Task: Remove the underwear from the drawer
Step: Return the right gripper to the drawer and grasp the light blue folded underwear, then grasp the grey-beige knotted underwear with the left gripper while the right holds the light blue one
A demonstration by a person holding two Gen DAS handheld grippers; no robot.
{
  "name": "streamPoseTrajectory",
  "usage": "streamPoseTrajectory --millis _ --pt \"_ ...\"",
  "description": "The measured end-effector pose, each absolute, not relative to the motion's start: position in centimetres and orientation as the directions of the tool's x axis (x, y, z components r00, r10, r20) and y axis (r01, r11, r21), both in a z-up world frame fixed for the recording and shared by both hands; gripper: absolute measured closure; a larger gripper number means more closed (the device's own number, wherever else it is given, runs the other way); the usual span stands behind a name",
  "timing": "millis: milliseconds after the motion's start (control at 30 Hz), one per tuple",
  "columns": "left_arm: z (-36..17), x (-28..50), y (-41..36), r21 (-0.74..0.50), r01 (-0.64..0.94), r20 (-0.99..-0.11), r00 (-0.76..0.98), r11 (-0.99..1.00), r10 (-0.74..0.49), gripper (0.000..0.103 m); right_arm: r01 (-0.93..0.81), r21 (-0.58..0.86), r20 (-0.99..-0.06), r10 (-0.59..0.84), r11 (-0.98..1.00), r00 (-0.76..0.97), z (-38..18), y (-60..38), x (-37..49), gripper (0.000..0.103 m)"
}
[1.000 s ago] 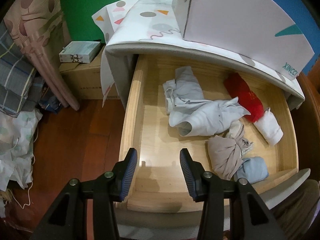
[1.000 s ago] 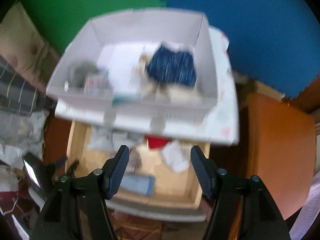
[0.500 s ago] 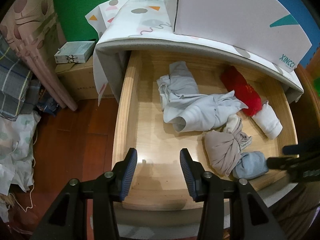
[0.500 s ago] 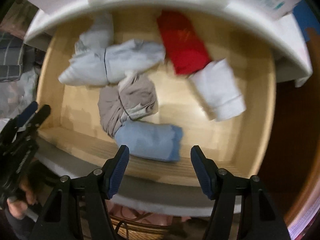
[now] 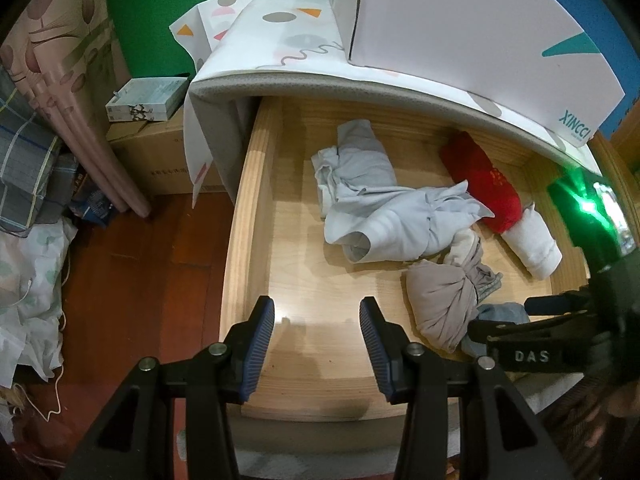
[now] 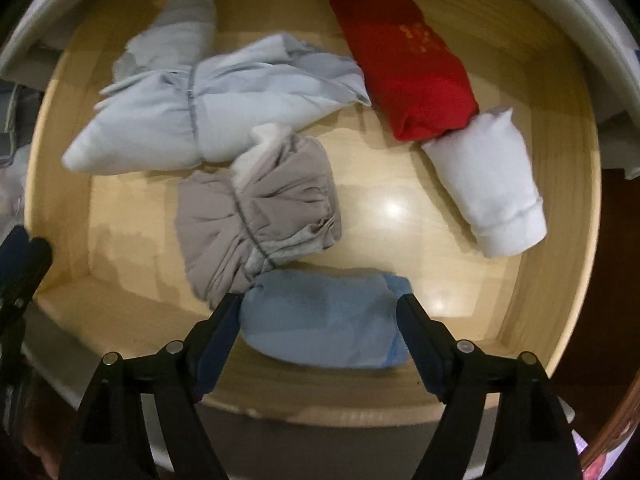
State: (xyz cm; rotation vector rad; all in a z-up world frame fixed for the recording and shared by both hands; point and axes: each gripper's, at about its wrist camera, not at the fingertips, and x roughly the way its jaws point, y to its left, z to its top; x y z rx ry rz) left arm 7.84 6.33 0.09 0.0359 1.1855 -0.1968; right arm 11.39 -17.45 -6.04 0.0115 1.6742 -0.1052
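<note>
Right gripper (image 6: pixel 320 316) jaws spread wide around blue roll (image 6: pixel 324 318) in drawer (image 6: pixel 560 240)

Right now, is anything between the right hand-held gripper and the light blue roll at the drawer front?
Nothing visible. The right hand-held gripper is open, with its fingers either side of the light blue underwear roll; the taupe bundle lies just behind.

Drawer (image 6: pixel 516 312): pale wood. Rolled underwear: light blue (image 6: pixel 324 320), taupe grey (image 6: pixel 256 216), red with gold dots (image 6: pixel 408 68), white (image 6: pixel 488 184), pale blue-grey (image 6: pixel 216 108). Cloth cover (image 5: pixel 288 36): white, patterned with grey, orange and pink shapes. Box (image 5: pixel 472 20): white, teal lettering.
</note>
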Motion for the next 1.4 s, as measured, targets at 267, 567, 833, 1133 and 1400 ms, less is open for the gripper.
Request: streamPoseTrajectory --millis 267,567,833,1133,1400 --pt "0.0 7.9 6.1 -0.076 0.176 -0.924 0.356 0.981 -0.136 0.058 0.097 -0.104 -0.987 -0.090 0.990 -0.137 -7.6 -19.9 11.1 0.027" --pt "-0.3 8.0 5.4 -0.088 0.207 -0.929 0.336 0.974 -0.155 0.058 0.140 -0.128 -0.981 -0.104 0.982 -0.162 -8.4 -23.1 10.9 0.027" --pt "-0.6 7.8 3.5 -0.059 0.265 -0.937 0.317 0.962 -0.145 0.058 0.190 -0.102 -0.983 -0.070 0.976 -0.170 -8.7 -26.1 10.5 0.027" --pt "-1.8 7.2 -0.4 -0.071 0.360 -0.949 0.264 0.930 -0.175 0.058 0.232 -0.146 -0.978 -0.105 0.962 -0.180 -9.3 -31.4 10.4 0.029" --pt "-2.1 8.5 -2.7 -0.103 0.386 -0.955 0.218 0.917 -0.199 0.058 0.214 -0.150 -0.979 -0.114 0.965 -0.172 -9.2 -31.9 9.7 0.031"
